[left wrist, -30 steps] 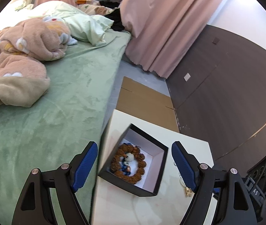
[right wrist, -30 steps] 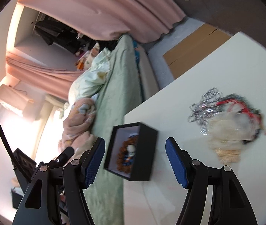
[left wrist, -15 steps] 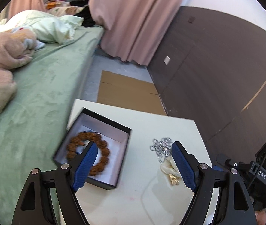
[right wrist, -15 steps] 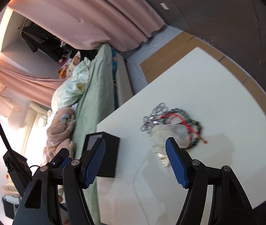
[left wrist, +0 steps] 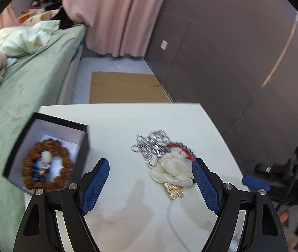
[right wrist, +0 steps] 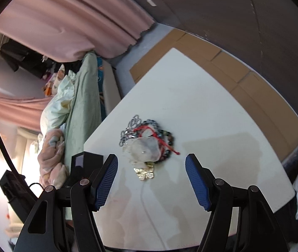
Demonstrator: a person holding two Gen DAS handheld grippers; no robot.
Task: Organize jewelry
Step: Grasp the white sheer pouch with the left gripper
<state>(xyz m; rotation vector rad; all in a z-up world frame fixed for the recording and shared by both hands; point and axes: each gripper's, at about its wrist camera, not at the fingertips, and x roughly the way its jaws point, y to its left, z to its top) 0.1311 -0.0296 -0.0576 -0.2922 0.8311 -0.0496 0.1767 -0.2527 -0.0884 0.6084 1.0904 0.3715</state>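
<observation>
On the left, the left tongs hang wide apart over the white bench, nothing between their blue pads and touching nothing. Left of them, at the bench's corner beside the green bed, sits an open black box with a brown bead bracelet lying inside. The jewelry pile lies loose on the bench just ahead of the left tongs' right pad: a silver chain, a red cord, a whitish pouch and a gold piece. The right tongs stand moderately apart and empty, the same pile just ahead between their tips. Cardboard lies on the floor beyond the bench, with a pink curtain behind.
</observation>
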